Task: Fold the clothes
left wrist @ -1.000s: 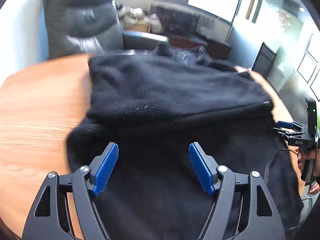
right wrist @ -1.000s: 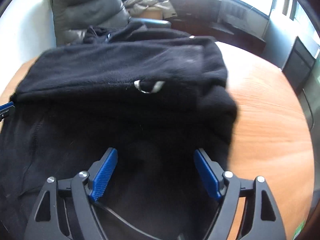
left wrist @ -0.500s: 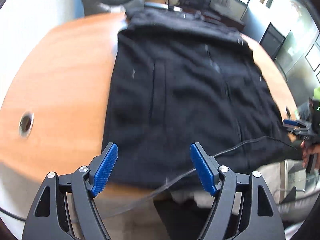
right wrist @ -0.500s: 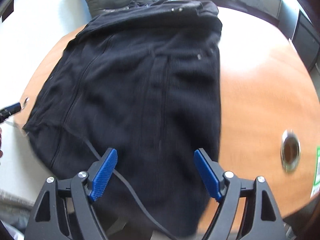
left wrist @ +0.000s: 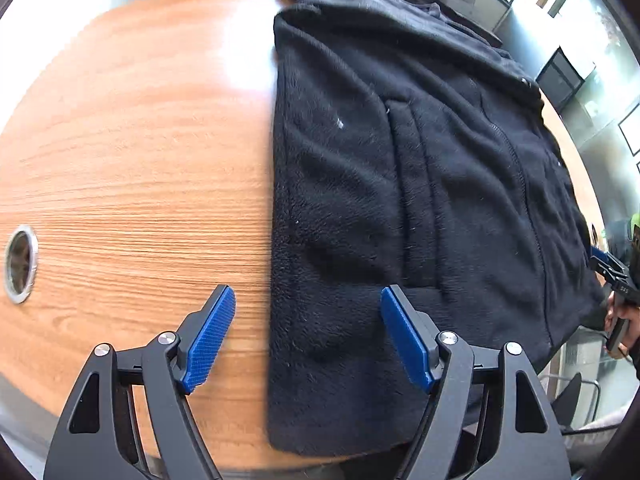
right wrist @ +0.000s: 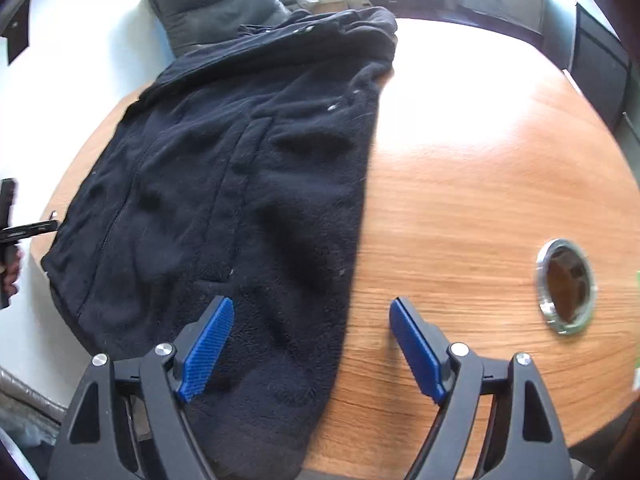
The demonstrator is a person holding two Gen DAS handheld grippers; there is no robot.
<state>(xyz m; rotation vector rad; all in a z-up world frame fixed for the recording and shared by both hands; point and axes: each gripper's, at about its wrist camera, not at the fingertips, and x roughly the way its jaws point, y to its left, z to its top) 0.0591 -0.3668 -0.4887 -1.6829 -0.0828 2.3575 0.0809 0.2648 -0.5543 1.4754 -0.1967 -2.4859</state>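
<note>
Black fleece jacket (left wrist: 420,200) is spread flat on wooden table (left wrist: 140,140). Left gripper (left wrist: 306,336) and right gripper (right wrist: 310,340) are held released, nothing grasped, hem at 12 o'clock.

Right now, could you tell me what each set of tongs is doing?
Left tongs: open, holding nothing, above the black fleece.
Right tongs: open, holding nothing.

Matt, fuzzy black fleece jacket (left wrist: 400,184) on a smooth, sheeny wood-grain table (left wrist: 132,152); shiny metal-rimmed grommet (right wrist: 566,286) at right
</note>
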